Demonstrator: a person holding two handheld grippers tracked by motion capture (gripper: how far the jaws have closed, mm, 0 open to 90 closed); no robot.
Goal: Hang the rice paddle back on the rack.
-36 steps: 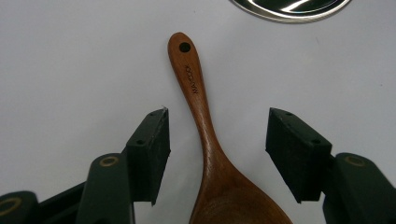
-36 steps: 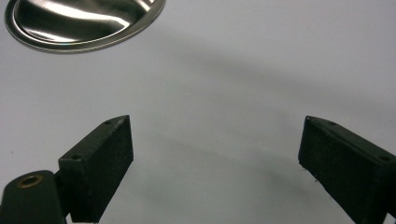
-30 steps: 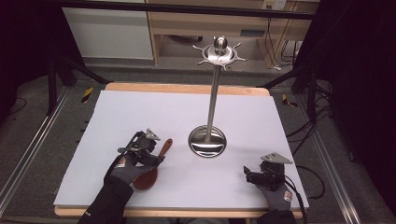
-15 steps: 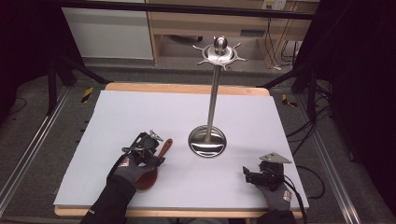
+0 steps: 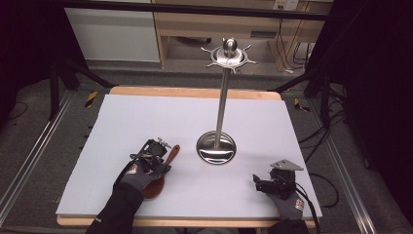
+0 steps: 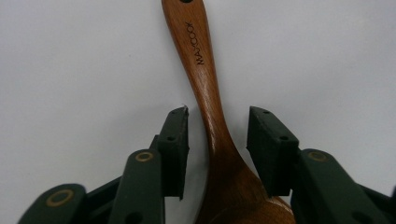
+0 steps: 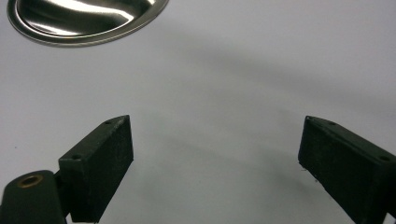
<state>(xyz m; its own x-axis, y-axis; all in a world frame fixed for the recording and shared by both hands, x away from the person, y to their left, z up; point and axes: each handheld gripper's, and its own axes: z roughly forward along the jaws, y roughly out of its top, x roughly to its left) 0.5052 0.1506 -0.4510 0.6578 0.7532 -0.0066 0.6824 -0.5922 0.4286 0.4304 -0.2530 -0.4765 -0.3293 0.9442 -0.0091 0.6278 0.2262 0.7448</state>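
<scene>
Straddling the neck of the wooden spoon (image 6: 210,116), the left gripper (image 6: 217,140) has its jaws set narrow on either side of the handle, one jaw a little off the wood on each side, so the grip is not yet made. Across the last second the left hand (image 5: 141,173) has barely shifted in the high view; it has edged slightly along the spoon (image 5: 160,173) and settled over it, while the right gripper (image 5: 267,184) has stayed parked near the front right of the counter (image 5: 146,117), jaws spread wide over bare white surface. That points to the approach being finished and the squeeze being the step at hand, likely ahead of carrying the spoon to the steel stand (image 5: 221,97) whose hooked crown rises behind its round base (image 7: 84,21). The spoon lies flat on the counter to the left of that base, handle pointing away from the person. Its bowl is cut off at the bottom of the left gripper view and mostly covered by the glove from above, and the hole at the handle's end is clipped by the top edge. Whether the jaws touch the counter is hard to judge.
</scene>
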